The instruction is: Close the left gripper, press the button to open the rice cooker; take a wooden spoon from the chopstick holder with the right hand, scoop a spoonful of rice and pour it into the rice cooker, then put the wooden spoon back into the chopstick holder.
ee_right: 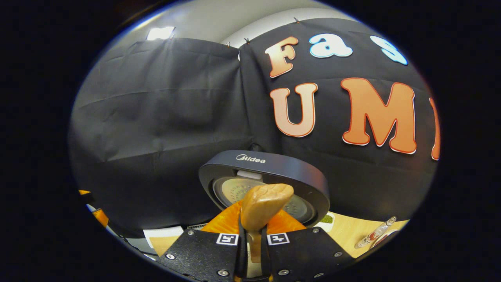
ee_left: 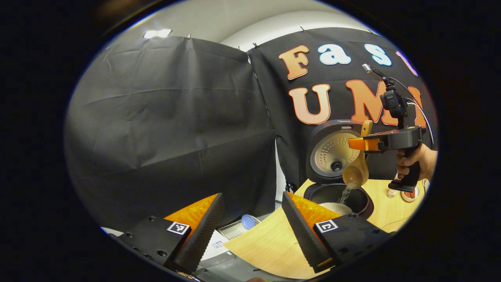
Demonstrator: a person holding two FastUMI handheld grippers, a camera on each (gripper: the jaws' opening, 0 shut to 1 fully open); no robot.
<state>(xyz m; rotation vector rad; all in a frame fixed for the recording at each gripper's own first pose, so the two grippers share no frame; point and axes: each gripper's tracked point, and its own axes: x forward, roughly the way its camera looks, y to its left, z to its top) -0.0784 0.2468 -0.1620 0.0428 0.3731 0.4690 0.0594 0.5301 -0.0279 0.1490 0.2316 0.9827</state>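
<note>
The rice cooker [ee_left: 336, 197] stands on the wooden table with its lid [ee_left: 332, 152] up, and white rice lies in its pot. Above the pot my right gripper [ee_left: 364, 144], held by a hand [ee_left: 417, 158], is shut on the wooden spoon [ee_left: 357, 172]. The spoon's bowl tilts down and rice streams from it into the pot. In the right gripper view my right gripper [ee_right: 252, 239] pinches the spoon's handle [ee_right: 263, 205] in front of the raised lid [ee_right: 270, 176]. My left gripper [ee_left: 250, 227] hangs open, left of the cooker, holding nothing.
The wooden table [ee_left: 270, 243] ends just left of the cooker. Below that edge sit a white ribbed thing and a blue round object [ee_left: 247, 221]. Small items [ee_left: 409, 194] lie on the table to the right of the cooker; a slim tube [ee_right: 375, 233] lies there too.
</note>
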